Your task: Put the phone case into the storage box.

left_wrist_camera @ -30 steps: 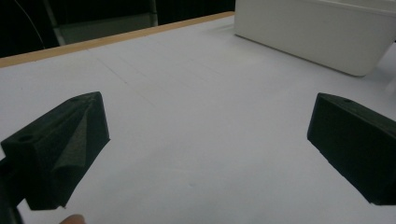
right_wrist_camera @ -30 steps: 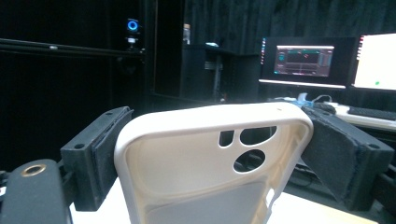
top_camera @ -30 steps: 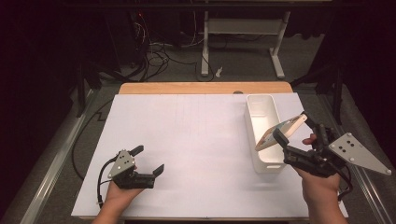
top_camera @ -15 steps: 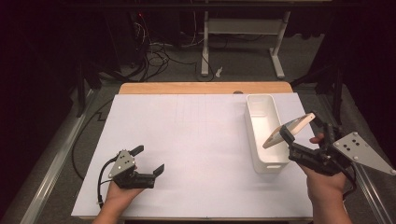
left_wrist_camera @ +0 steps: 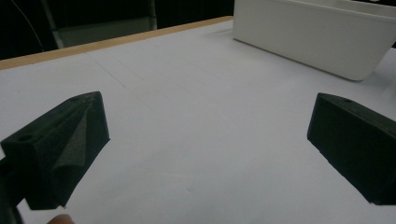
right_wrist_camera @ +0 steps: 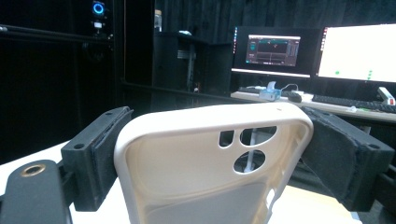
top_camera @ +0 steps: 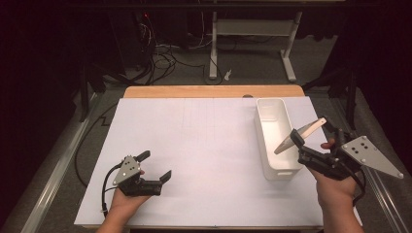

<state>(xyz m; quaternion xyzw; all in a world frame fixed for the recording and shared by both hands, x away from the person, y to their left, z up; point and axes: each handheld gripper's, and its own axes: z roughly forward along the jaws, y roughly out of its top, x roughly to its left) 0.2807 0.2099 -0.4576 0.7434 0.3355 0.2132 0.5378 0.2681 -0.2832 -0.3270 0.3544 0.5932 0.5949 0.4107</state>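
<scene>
A cream phone case with camera cut-outs is held tilted in the air, over the right rim of the white bin. My right gripper is shut on it, one jaw on each long edge. In the right gripper view the phone case stands between the two pads of the right gripper, its inner side facing the camera. My left gripper rests low at the front left of the white sheet, open, nothing between its jaws. The left gripper looks across the bare sheet toward the bin.
The white sheet covers a wooden table whose far edge shows. The long bin stands at the right, lengthwise away from me. Beyond the table are a desk frame and cables on the floor. Monitors glow in the background.
My right gripper has carried the phone case a little to the right, from over the bin toward its right rim. The left gripper has stayed still.
</scene>
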